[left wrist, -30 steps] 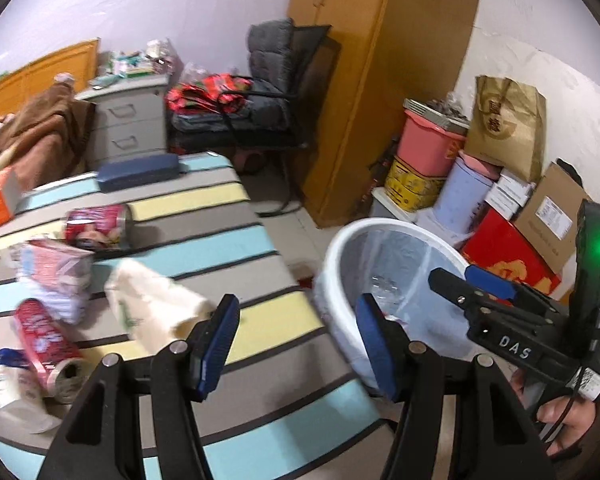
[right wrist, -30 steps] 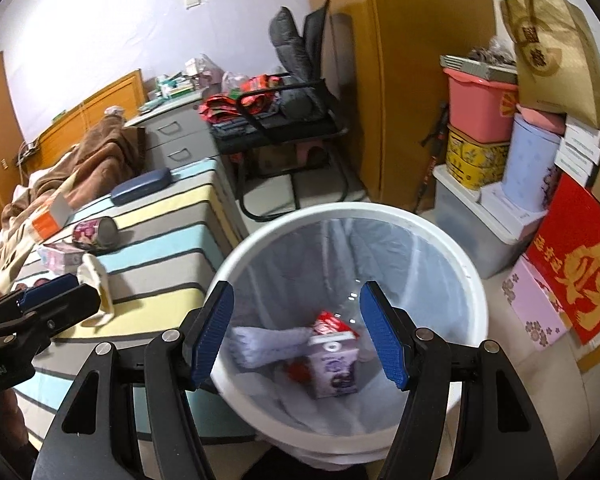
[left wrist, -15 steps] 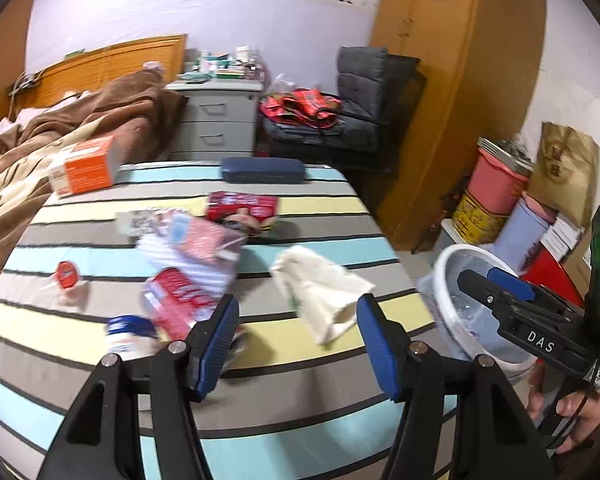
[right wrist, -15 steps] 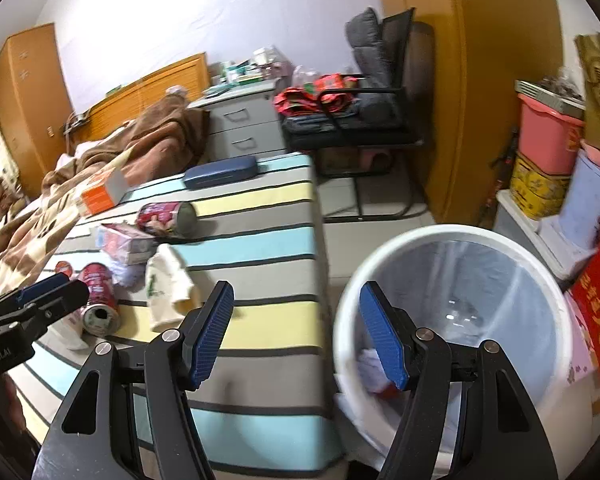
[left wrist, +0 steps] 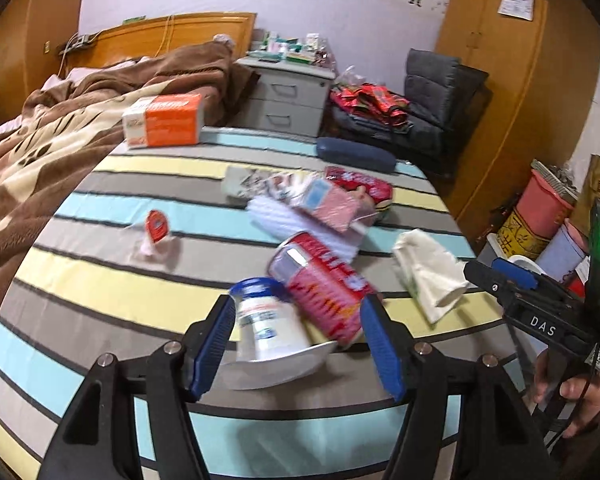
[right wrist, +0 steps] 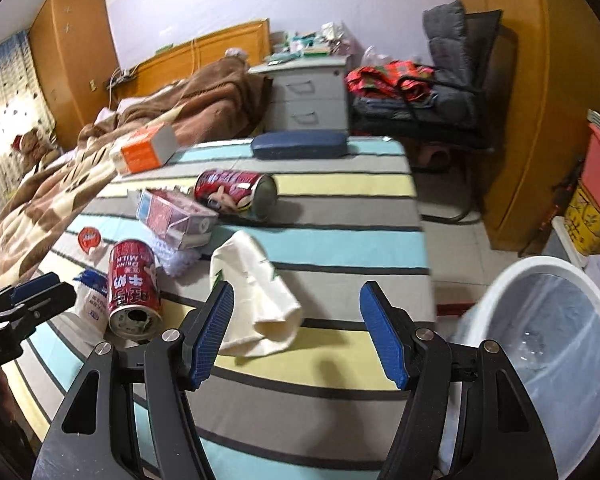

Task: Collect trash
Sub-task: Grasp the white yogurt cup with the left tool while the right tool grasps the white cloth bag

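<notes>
Both your grippers hang over the striped bed, nothing held.

From the left: your left gripper (left wrist: 296, 344) points down at a white tub with a blue lid (left wrist: 262, 320) and a red milk can (left wrist: 320, 284) lying beside it; its jaws are opening, with nothing pressed between the pads. Further right, your right gripper (right wrist: 296, 336) stands wide and empty above a crumpled cream cloth (right wrist: 256, 300). A 2nd red can (right wrist: 236, 194) lies beyond. The white lined bin (right wrist: 540, 344) sits on the floor, right of the bed.
</notes>
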Action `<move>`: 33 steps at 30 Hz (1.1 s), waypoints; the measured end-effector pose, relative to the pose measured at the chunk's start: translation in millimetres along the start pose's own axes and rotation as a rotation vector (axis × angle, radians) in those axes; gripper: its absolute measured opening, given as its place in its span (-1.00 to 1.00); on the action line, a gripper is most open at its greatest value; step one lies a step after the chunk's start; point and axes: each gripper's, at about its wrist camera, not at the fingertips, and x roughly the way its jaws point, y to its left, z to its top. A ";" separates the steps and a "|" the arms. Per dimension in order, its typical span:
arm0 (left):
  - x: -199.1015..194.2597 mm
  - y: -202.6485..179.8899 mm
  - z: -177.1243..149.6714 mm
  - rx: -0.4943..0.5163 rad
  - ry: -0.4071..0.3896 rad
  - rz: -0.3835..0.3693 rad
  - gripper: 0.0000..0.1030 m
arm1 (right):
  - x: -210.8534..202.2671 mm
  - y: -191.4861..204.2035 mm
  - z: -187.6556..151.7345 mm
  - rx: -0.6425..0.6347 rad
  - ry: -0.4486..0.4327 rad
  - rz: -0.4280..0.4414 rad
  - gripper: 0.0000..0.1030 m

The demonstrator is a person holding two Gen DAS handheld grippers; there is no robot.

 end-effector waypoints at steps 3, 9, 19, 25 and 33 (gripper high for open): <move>4.8 5.6 -2.2 -0.003 0.012 0.014 0.35 | 6.6 5.3 1.6 -0.021 0.018 0.008 0.30; 18.8 8.1 -6.8 -0.031 0.048 -0.021 0.36 | 16.7 8.3 6.0 -0.016 0.049 0.017 0.30; 27.1 15.6 -18.9 -0.051 0.086 -0.007 0.36 | 28.7 13.0 -0.1 0.001 0.093 0.061 -0.02; 27.5 22.3 -22.7 -0.078 0.082 0.002 0.36 | 30.9 13.8 -1.2 0.001 0.098 0.068 -0.30; 26.6 22.0 -22.6 -0.067 0.066 0.003 0.34 | 30.4 14.1 -2.5 0.001 0.094 0.077 -0.62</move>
